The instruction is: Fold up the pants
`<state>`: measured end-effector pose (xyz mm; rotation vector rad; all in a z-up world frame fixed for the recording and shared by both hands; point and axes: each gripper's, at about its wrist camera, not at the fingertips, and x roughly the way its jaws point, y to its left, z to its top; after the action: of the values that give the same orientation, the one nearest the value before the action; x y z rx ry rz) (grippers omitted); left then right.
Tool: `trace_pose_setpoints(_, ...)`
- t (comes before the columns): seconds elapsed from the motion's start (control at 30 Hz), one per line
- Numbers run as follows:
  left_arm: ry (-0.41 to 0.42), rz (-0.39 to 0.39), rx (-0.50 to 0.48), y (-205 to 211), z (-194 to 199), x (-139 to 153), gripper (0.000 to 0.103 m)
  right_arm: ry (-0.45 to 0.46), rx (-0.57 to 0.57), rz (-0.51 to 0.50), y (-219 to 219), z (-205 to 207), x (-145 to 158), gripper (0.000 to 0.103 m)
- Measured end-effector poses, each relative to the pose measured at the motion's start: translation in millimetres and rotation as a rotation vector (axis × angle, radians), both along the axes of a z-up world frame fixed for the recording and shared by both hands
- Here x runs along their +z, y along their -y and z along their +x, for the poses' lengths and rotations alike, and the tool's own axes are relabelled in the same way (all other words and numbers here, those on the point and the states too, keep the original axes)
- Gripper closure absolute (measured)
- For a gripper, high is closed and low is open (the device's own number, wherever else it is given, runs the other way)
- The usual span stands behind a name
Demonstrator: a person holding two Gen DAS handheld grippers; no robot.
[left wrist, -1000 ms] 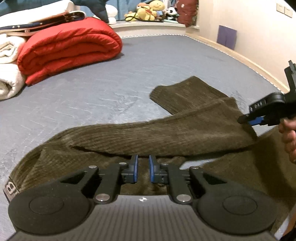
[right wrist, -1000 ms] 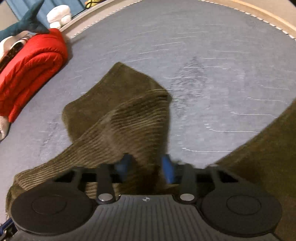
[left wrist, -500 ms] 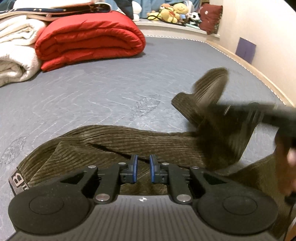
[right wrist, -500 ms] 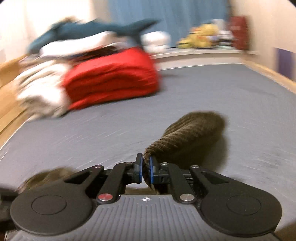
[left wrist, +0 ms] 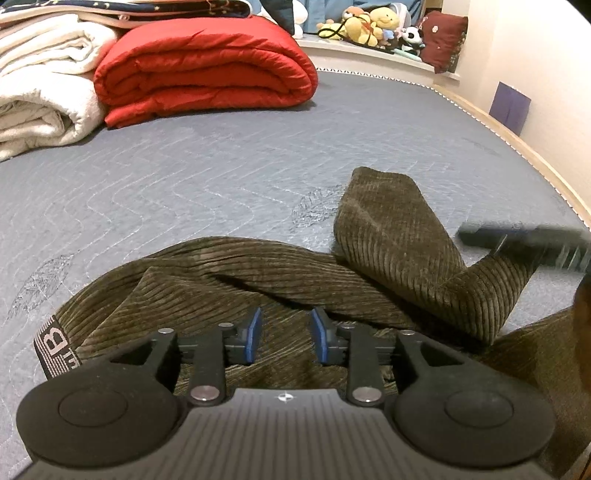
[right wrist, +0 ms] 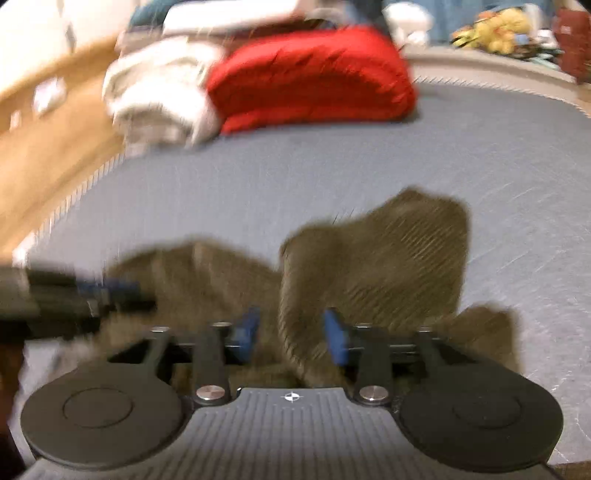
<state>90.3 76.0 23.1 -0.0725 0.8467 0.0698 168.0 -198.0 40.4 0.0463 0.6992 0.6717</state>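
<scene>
Olive-brown corduroy pants (left wrist: 280, 273) lie on the grey mattress (left wrist: 207, 177), with a lettered waistband (left wrist: 53, 347) at the lower left. One leg (left wrist: 399, 229) is folded back over the rest. My left gripper (left wrist: 285, 334) is open just above the pants near the waist. My right gripper (right wrist: 291, 334) is open, with the folded leg (right wrist: 384, 266) lying between and beyond its fingers. It appears blurred at the right in the left wrist view (left wrist: 524, 240). The left gripper shows blurred at the left of the right wrist view (right wrist: 74, 295).
A folded red quilt (left wrist: 207, 66) and white blankets (left wrist: 40, 92) are stacked at the far left of the mattress. Stuffed toys (left wrist: 369, 22) sit on a ledge behind. The wooden bed edge (left wrist: 535, 155) runs along the right, by the wall.
Both grippers were shut on the pants and have opened. The right gripper swung the leg over toward the waist and let it go. The right view is blurred by motion.
</scene>
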Motion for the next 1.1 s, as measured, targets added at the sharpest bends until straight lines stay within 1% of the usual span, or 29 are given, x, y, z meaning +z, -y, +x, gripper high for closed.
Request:
trace_pose_setpoints(0.07, -0.004, -0.001, 0.001, 0, 1, -1, 0.070, 0.017, -0.084, 0.052, 15, 8, 8, 0.043)
trace_pose_setpoints(0.1, -0.007, -0.002, 0.001, 0, 1, -1, 0.067, 0.018, -0.143, 0.071, 28, 15, 10, 0.043)
trace_pose_setpoints(0.13, -0.009, -0.004, 0.001, 1, 2, -1, 0.061, 0.008, -0.198, 0.083, 38, 20, 9, 0.043)
trace_pose_setpoints(0.2, -0.011, -0.006, -0.001, 2, 2, -1, 0.052, -0.025, -0.304, 0.095, 60, 30, 3, 0.043)
trace_pose_setpoints(0.33, -0.008, -0.005, -0.001, 0, 1, -1, 0.051, -0.098, -0.457, 0.127, 91, 49, -13, 0.043)
trace_pose_setpoints(0.4, -0.018, 0.000, 0.003, 0, 2, -4, 0.051, -0.133, -0.500, 0.164, 105, 55, -22, 0.043)
trace_pose_setpoints(0.47, -0.032, -0.003, 0.012, 0, 5, -8, 0.051, -0.159, -0.518, 0.194, 117, 58, -29, 0.043)
trace_pose_setpoints(0.53, -0.040, -0.011, 0.018, 0, 7, -9, 0.051, -0.167, -0.511, 0.194, 121, 61, -34, 0.043)
trace_pose_setpoints(0.6, -0.041, -0.022, 0.021, 0, 9, -10, 0.050, -0.168, -0.489, 0.189, 116, 65, -40, 0.043)
trace_pose_setpoints(0.7, -0.039, -0.034, 0.023, 2, 11, -10, 0.049, -0.232, -0.448, 0.233, 115, 70, -52, 0.043)
trace_pose_setpoints(0.77, -0.043, -0.038, 0.026, 2, 13, -12, 0.048, -0.255, -0.415, 0.257, 111, 75, -56, 0.043)
trace_pose_setpoints(0.87, -0.054, -0.032, 0.022, 4, 15, -15, 0.045, -0.297, -0.354, 0.259, 99, 83, -66, 0.043)
trace_pose_setpoints(0.97, -0.062, -0.032, 0.023, 2, 16, -17, 0.045, -0.385, -0.272, 0.256, 79, 90, -82, 0.043)
trace_pose_setpoints(1.0, -0.063, -0.035, 0.027, 0, 16, -17, 0.043, -0.394, -0.240, 0.231, 71, 89, -84, 0.042)
trace_pose_setpoints(1.1, -0.065, -0.049, 0.042, -6, 17, -17, 0.041, -0.300, -0.128, 0.080, 43, 79, -77, 0.036)
